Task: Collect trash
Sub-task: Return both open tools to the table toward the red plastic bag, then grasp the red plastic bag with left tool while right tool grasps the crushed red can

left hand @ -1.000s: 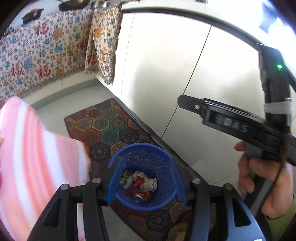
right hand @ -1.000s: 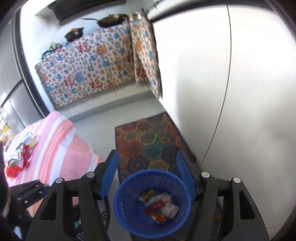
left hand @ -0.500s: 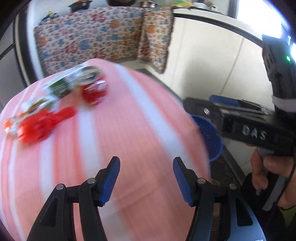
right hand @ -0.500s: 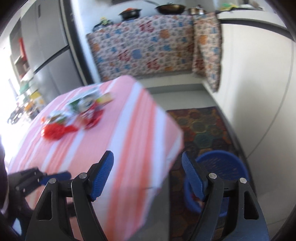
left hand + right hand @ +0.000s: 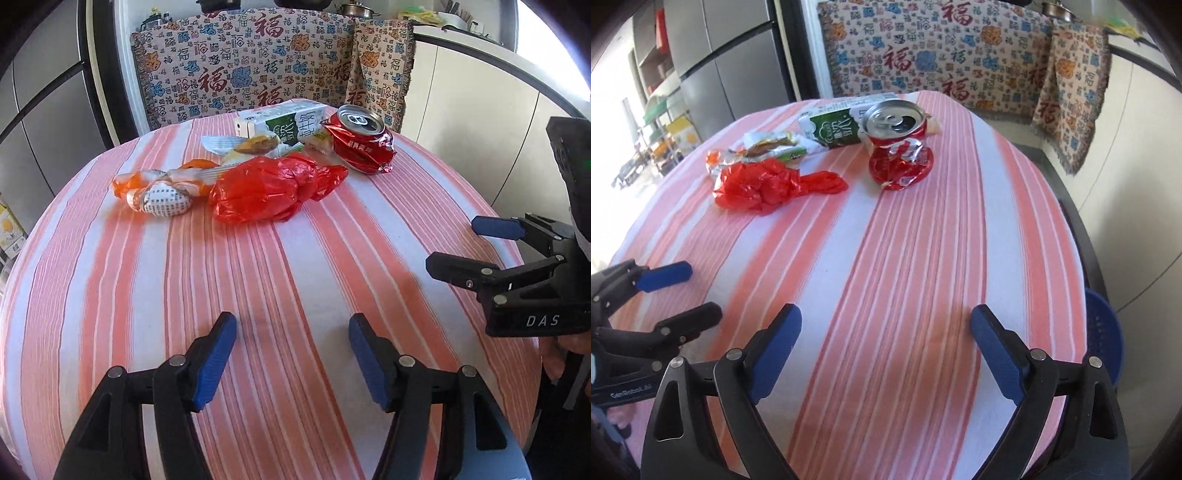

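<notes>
On the far side of the pink-striped table lies a heap of trash: a crushed red can, a red plastic bag, a green-and-white carton, an orange-and-white wrapper and a snack wrapper. My left gripper hovers over the near cloth, well short of the heap; its jaws are opening with nothing between them. To its right, my right gripper is also opening wide and holds nothing.
A blue basket stands on the floor beyond the table's right edge. Behind the table hangs a patterned cloth over a counter. White cabinets line the right wall, and grey doors stand at the left.
Both views have swung from the blue basket on the floor up over the striped table, so the trash heap now lies ahead. Both grippers' jaws stand wider than before.
</notes>
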